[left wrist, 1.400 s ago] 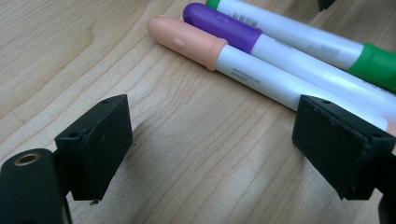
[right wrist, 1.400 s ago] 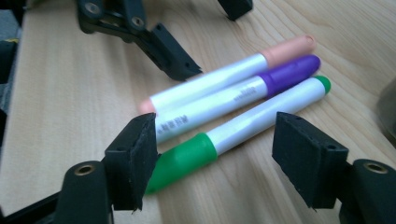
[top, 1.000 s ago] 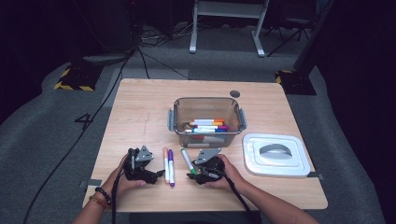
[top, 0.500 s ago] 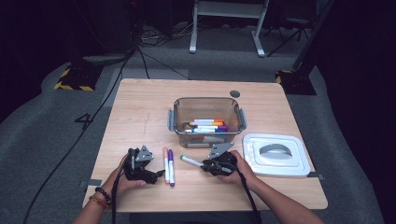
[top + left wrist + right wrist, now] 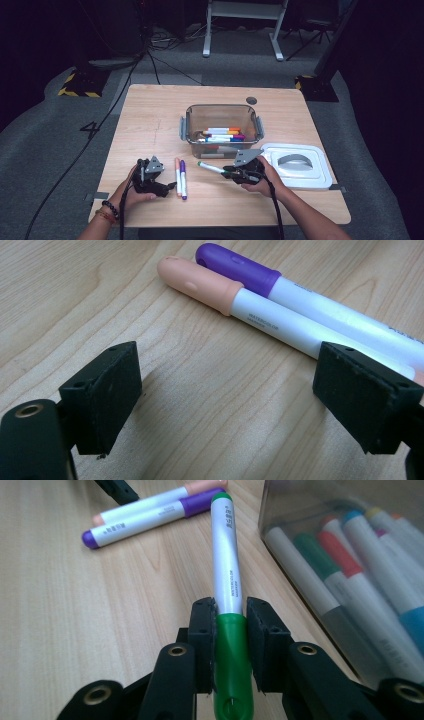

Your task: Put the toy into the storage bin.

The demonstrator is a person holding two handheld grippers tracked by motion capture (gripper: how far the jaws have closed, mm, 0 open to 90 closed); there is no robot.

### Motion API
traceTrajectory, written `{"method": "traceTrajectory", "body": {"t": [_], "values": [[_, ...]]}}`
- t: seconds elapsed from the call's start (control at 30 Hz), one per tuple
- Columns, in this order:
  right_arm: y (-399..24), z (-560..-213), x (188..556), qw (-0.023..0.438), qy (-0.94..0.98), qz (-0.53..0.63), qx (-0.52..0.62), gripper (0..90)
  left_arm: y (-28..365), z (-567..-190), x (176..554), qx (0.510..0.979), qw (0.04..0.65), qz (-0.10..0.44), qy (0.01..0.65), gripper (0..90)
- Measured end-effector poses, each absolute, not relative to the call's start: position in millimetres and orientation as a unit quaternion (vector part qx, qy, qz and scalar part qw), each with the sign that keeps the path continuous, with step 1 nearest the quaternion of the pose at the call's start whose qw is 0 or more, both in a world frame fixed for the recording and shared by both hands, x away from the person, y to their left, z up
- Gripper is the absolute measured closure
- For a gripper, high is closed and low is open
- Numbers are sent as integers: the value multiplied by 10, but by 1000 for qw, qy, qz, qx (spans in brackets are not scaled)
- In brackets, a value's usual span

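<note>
While clamped at its cap, green marker (image 5: 227,575) between right tongs (image 5: 231,630)

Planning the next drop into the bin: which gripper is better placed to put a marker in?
Right. The right gripper is shut on the green marker beside the clear bin; the left gripper is open, empty, by the peach marker.

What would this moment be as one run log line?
right gripper: shut on green marker | left gripper: open beside peach marker, purple marker | container: open
</note>
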State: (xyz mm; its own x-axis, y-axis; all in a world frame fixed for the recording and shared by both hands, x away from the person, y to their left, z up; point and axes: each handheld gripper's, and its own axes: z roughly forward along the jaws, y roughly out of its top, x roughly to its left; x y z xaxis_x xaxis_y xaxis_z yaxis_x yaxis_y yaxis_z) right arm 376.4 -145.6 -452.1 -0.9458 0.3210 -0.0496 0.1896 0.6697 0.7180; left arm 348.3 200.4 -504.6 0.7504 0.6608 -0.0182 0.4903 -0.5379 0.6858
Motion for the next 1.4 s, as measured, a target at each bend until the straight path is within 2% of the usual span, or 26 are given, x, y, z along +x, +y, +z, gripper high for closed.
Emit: {"method": "traceTrajectory", "body": {"t": [0.27,0.63,1.13,1.4], "values": [[-1549,-4288,3713,88,903,404,115,746,2004,-5046,3483,868,348,122,331,127],[-1721,-3866,3723,113,887,436,104,745,2004,-5046,3483,868,348,122,331,127],[-1722,-3289,4124,155,880,435,116,746,2005,-5046,3484,868,348,122,331,127],[-1577,-3250,4414,164,888,414,112,745,2005,-5046,3484,868,348,122,331,127]]}}
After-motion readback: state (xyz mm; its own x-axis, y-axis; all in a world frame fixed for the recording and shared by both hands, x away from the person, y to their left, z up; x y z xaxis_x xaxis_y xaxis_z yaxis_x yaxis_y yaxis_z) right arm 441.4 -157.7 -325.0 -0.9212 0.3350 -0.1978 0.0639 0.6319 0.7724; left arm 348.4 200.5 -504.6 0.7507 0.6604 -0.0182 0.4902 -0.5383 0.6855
